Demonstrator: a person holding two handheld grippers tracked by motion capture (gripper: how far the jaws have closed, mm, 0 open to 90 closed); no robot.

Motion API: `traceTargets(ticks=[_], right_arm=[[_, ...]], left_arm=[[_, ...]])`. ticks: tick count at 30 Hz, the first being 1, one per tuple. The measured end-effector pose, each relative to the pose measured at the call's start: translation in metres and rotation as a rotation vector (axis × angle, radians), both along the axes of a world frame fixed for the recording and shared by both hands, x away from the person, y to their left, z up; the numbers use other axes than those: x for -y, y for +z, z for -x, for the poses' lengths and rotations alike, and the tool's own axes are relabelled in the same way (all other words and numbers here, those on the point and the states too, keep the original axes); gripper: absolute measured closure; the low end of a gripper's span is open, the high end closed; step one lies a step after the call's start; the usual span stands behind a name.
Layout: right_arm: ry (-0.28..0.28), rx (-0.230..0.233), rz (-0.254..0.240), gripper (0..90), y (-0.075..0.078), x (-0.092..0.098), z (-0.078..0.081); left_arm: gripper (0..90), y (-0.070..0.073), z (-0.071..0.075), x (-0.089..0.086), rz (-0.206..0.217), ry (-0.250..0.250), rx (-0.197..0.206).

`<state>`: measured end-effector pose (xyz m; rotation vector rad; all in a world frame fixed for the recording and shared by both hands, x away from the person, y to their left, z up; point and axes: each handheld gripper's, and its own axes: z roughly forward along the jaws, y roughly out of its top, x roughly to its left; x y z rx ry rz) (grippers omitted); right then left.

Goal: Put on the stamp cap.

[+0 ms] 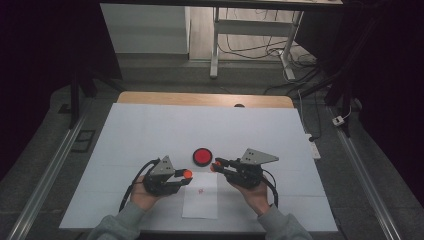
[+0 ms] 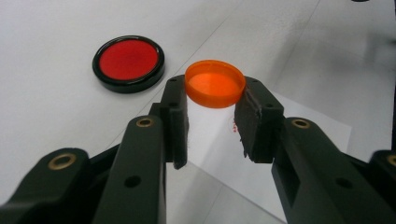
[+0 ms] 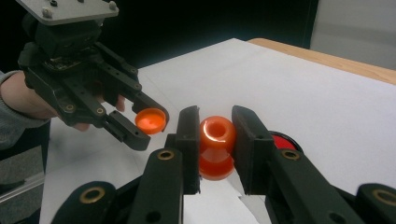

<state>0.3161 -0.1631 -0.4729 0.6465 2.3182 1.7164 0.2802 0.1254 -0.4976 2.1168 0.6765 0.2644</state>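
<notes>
My left gripper (image 1: 187,175) is shut on a shallow orange cap (image 2: 215,84), pinched at its tips with the hollow side showing. The right gripper (image 1: 215,166) is shut on a small orange waisted piece (image 3: 217,147), like a stamp body, with its round end up. The two grippers face each other a short way apart above a white sheet of paper (image 1: 201,205). In the right gripper view the left gripper (image 3: 149,122) holds the cap (image 3: 150,120) just left of my jaws. A round red pad in a black case (image 1: 202,156) lies on the table just beyond both tips.
A small red mark (image 1: 201,190) sits on the paper. A white cover lies over the table (image 1: 150,135), with a wooden edge (image 1: 200,98) at the far side. Metal rails (image 1: 45,175) run along both sides, and desk legs and cables stand beyond.
</notes>
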Motion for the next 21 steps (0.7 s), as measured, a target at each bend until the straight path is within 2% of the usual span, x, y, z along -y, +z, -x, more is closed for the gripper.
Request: traceTargets(ticks=[12,21], right_arm=[[-0.002,0.001,-0.008,72.2,0.002,0.001,0.001],[-0.001,-0.001,-0.006,72.2,0.001,0.000,0.001]], left_arm=[[65.3,0.002,-0.010,0.026,-0.001,-0.037,0.001],[65.3,-0.002,-0.013,0.034,0.003,-0.053,-0.006]])
